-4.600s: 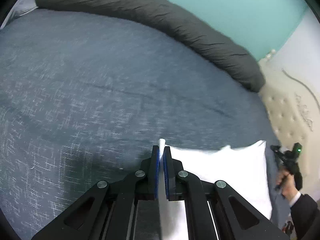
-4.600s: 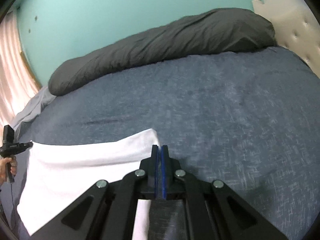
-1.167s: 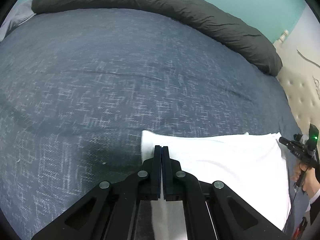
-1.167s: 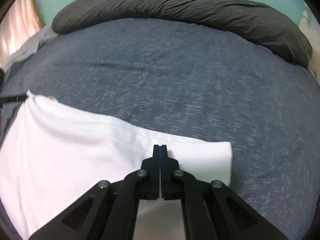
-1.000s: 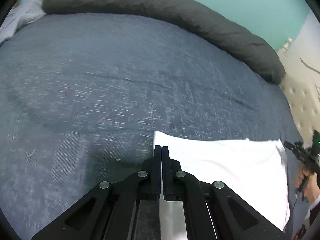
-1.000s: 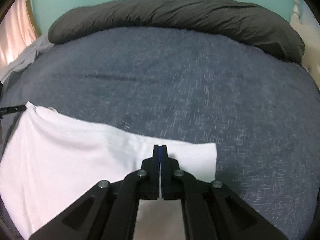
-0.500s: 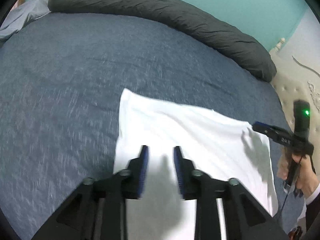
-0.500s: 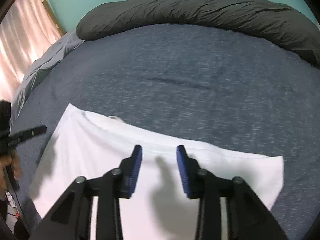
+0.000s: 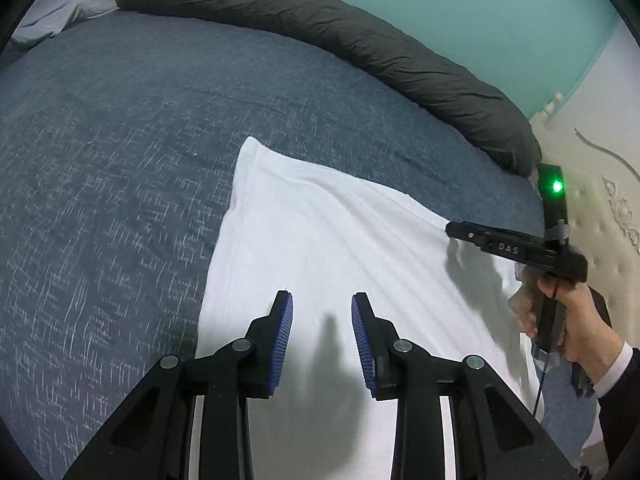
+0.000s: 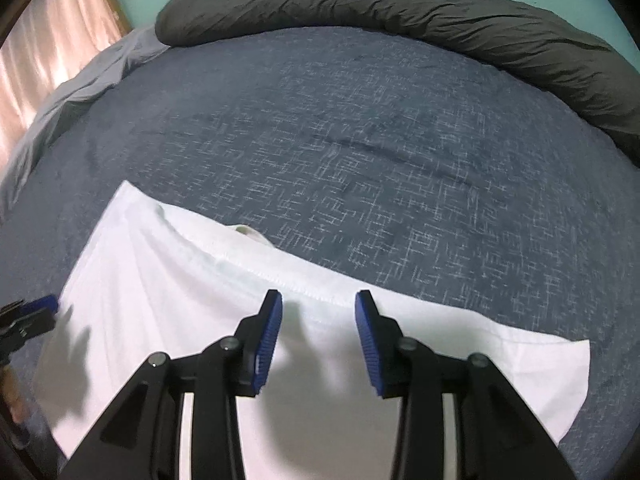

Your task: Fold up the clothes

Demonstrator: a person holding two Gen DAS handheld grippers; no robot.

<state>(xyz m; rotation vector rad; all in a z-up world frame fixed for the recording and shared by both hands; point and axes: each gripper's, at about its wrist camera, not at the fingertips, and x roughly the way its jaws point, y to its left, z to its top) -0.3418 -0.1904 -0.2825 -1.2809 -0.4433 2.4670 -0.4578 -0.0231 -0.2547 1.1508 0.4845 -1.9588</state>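
Left wrist view: the left gripper (image 9: 322, 302) hangs above the white shirt (image 9: 320, 248), its blue pads (image 9: 282, 340) apart with nothing between them, only its own shadow on the cloth below. The jaws have just been opening, and they stand clear of the fabric. The shirt lies flat on the blue bedspread (image 9: 112, 128), spreading from the centre of the view out toward four o'clock, one corner up at twelve. Over at three o'clock the right gripper (image 9: 450, 230) is seen side-on above the shirt's far edge, a green light on its body, and the person's hand (image 9: 568, 320) is wrapped round the handle, a dark sleeve and white cuff behind it. A long dark grey bolster (image 9: 360, 48) runs along the far side of the bed against the teal wall (image 9: 480, 8).

In the right wrist view, that gripper's jaws have also just come apart, empty, over the shirt's stitched collar (image 10: 248, 264). The left gripper's blue tip shows at nine o'clock. A pink curtain (image 10: 52, 40) hangs at ten o'clock.
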